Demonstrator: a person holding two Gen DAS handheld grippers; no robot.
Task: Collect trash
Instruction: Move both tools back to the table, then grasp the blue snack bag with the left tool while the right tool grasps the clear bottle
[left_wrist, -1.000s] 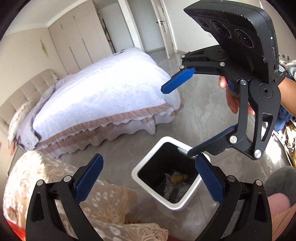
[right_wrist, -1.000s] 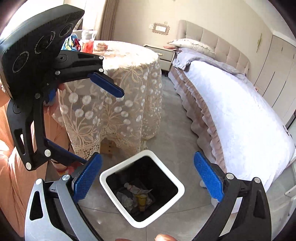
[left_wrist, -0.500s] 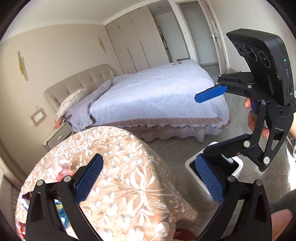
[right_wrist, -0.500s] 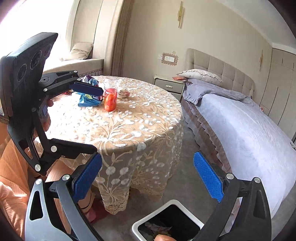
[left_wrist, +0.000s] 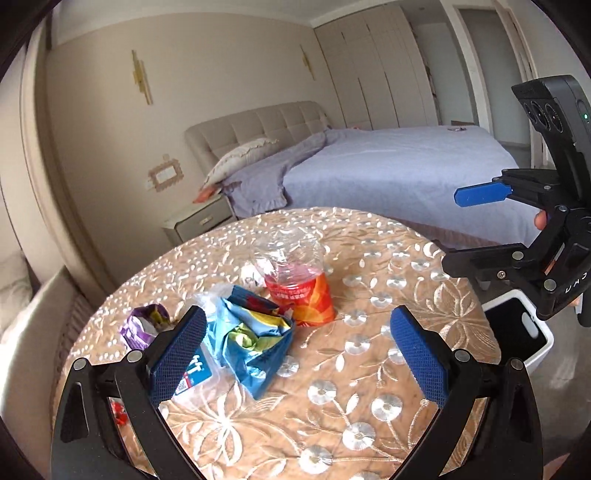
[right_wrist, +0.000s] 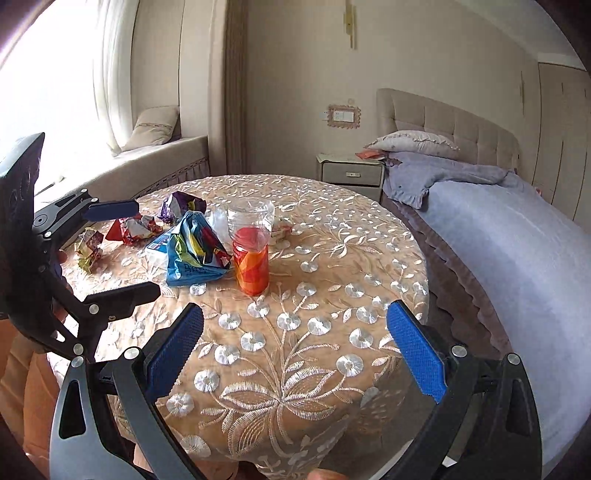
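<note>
Both my tongs gape wide and empty: left gripper (left_wrist: 297, 354) over the blue wrapper (left_wrist: 251, 343), right gripper (right_wrist: 295, 345) short of the plastic cup (right_wrist: 251, 251). Crumpled wrappers (right_wrist: 135, 229) litter the round table (right_wrist: 295, 369).

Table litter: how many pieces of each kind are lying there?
Crumpled wrappers: 3 (purple wrapper, red wrapper, gold wrapper)
Blue snack bag: 1
Clear packet: 1
Plastic cup: 1
Small pack behind the cup: 1
Total: 7
</note>
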